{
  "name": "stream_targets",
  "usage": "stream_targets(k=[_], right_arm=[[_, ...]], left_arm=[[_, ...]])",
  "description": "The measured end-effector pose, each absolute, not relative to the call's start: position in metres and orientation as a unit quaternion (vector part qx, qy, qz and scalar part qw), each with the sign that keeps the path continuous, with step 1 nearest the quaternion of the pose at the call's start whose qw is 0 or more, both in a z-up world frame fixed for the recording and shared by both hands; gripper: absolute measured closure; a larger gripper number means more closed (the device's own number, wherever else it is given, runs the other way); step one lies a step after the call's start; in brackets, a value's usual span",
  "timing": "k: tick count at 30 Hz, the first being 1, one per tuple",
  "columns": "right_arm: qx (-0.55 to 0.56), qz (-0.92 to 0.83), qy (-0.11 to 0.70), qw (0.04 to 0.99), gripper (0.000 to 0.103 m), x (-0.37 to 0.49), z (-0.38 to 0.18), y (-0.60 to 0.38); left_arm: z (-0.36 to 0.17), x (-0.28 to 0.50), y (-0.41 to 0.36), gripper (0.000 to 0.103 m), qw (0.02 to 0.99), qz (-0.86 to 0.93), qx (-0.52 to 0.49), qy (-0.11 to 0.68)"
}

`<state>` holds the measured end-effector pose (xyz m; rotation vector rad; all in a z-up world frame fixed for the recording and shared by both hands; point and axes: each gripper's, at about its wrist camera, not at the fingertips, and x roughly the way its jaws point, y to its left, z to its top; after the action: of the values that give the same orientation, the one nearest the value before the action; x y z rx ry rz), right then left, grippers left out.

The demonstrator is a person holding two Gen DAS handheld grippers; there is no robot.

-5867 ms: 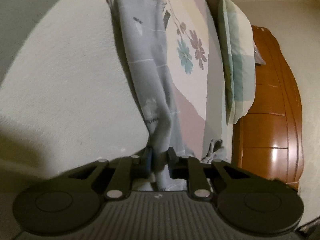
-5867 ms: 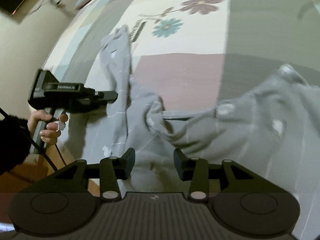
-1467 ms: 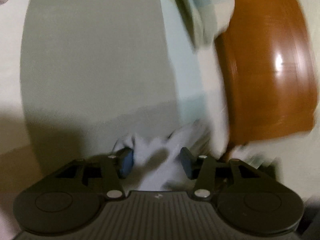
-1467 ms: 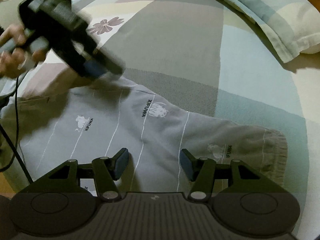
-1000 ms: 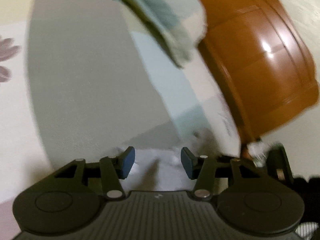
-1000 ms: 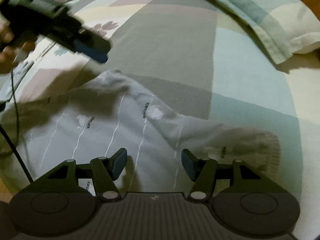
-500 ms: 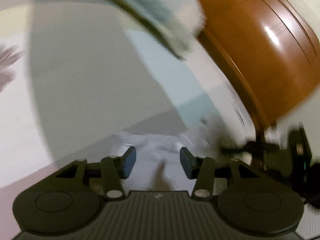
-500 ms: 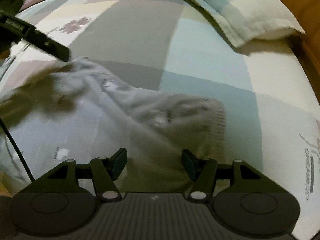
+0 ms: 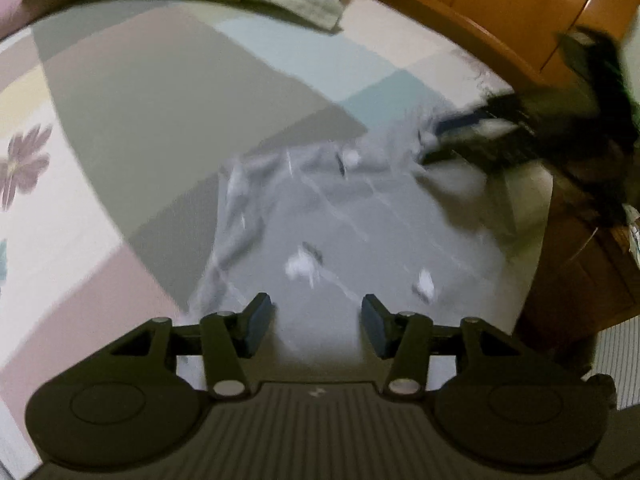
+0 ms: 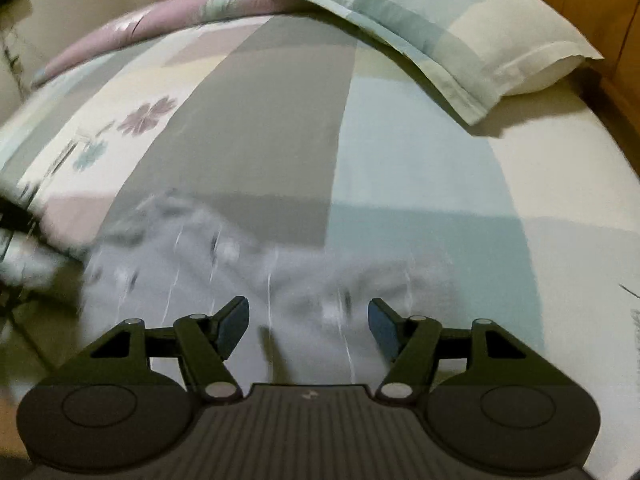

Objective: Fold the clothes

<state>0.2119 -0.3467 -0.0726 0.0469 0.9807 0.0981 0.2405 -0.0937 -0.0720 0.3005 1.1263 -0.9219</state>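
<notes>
Left gripper [image 9: 318, 326]: nearest in its own view; jaws stand apart over the cloth, nothing pinched between the blue pads.
Right gripper [image 10: 308, 326]: nearest in its own view; jaws parted and have just been opening wider; the cloth lies below the gap, not clamped.
Grey garment [image 9: 360, 232]: lies spread on the bed sheet just beyond both sets of fingers; thin white stripes and small white prints; left edge bunched into a ridge [image 9: 236, 200]; blurred in both views.
Garment's far end [image 10: 420, 280]: cuffed end lying toward the pale teal patch of the sheet.
Bed sheet [image 10: 272, 128]: patchwork of grey, teal, cream and mauve, with flower prints.
Pillow [image 10: 460, 28]: at the far end, clear of the garment.
Headboard [image 9: 500, 8]: wooden, beyond the pillow.
Step in hand: judged as between folds, garment released and lying flat-ish.
Next move: likely calls for smoothing the bunched ridge, then pinching an edge with each gripper to carry it over.
</notes>
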Motion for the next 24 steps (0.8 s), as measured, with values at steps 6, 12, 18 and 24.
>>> stream_targets(k=[6, 12, 18, 24], right_arm=[[0.005, 0.028, 0.463, 0.886, 0.035, 0.242, -0.09, -0.356], [-0.007, 0.032, 0.477, 0.878, 0.031, 0.198, -0.068, -0.343], [-0.027, -0.011, 0.522, 0.852, 0.031, 0.15, -0.086, -0.336], [-0.013, -0.008, 0.496, 0.868, 0.028, 0.134, -0.074, -0.284]], left_arm=[[-0.083, 0.209, -0.063, 0.053, 0.732, -0.386, 0.175, 0.534], [-0.079, 0.186, -0.048, 0.051, 0.746, -0.375, 0.201, 0.513], [-0.084, 0.173, -0.035, 0.048, 0.747, -0.382, 0.229, 0.494], [-0.077, 0.166, -0.012, 0.048, 0.765, -0.378, 0.237, 0.464]])
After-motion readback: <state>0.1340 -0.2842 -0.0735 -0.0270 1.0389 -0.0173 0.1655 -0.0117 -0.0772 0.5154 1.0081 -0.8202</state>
